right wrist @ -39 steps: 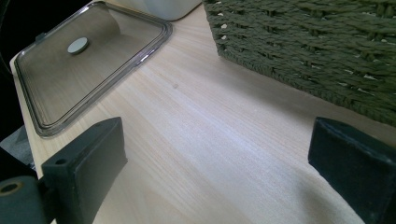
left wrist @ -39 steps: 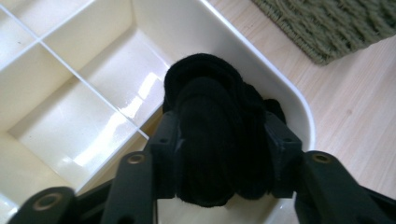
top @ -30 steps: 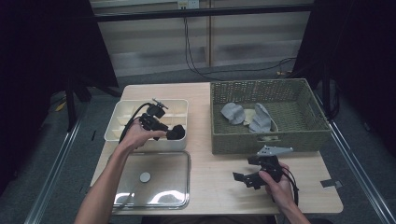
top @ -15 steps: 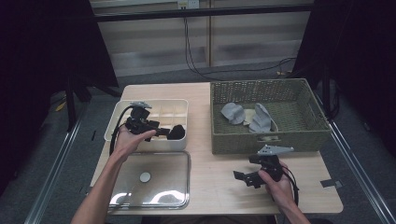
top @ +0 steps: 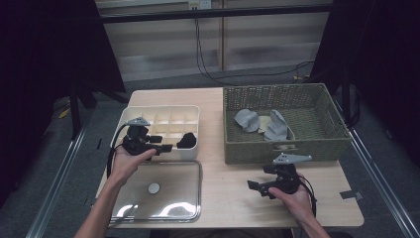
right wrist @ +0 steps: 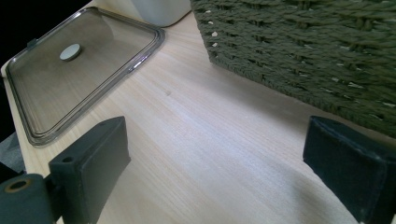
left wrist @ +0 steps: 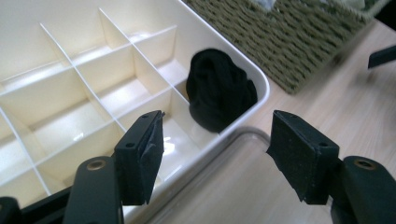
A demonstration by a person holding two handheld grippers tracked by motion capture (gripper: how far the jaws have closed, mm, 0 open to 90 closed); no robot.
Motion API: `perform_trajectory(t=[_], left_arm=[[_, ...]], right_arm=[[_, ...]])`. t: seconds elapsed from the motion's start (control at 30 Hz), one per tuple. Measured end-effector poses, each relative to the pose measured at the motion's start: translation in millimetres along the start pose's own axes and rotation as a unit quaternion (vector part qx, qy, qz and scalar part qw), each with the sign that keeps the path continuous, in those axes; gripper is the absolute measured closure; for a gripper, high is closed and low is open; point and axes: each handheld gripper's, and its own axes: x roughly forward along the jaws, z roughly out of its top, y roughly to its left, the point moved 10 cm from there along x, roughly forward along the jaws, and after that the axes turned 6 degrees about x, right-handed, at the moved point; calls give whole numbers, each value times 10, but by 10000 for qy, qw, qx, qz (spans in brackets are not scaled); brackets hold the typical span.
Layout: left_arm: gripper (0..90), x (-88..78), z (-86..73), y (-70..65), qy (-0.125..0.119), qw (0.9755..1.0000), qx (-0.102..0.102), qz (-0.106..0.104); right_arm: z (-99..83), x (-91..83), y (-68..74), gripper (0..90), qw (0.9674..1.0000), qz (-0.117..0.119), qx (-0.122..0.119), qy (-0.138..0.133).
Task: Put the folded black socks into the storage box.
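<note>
A black balled sock [top: 187,140] [left wrist: 219,93] lies in the near right compartment of the cream divided box [top: 163,115] [left wrist: 252,79]. My left gripper [top: 162,143] [left wrist: 217,126] hovers over the box's near edge, just left of the sock and pointing at it. It is open, its jaws have just been closing a little, and nothing is between them. My right gripper [top: 256,188] [right wrist: 219,140] stands open low over the bare wood at the front right, pointing left, with nothing between its pads.
A clear lid [top: 163,198] [right wrist: 70,88] with a white knob lies flat in front of the box. A green wicker basket [top: 297,144] [right wrist: 303,46] at the back right holds two grey socks [top: 247,120]. The wooden table [top: 233,178] lies between lid and basket.
My left gripper has drawn back to the left and toward the person, away from the black sock, which stays in its compartment. The right gripper has not moved.
</note>
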Motion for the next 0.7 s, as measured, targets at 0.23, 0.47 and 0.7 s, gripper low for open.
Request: perform_trajectory(t=[0.23,0.47,0.7], left_arm=[[328,-111,-175,-185,-149,9998,123,-67],[326,-156,-367,-302,-276,9996,88,-50],[312,-184,-501,-430,-314,9994,114,34]], right_arm=[[7,-6,-13,141,9999,-17,104,25],[29,-42,14,251,9999,69,70,-59],[84,-82,29,290,9998,99,73,-179]])
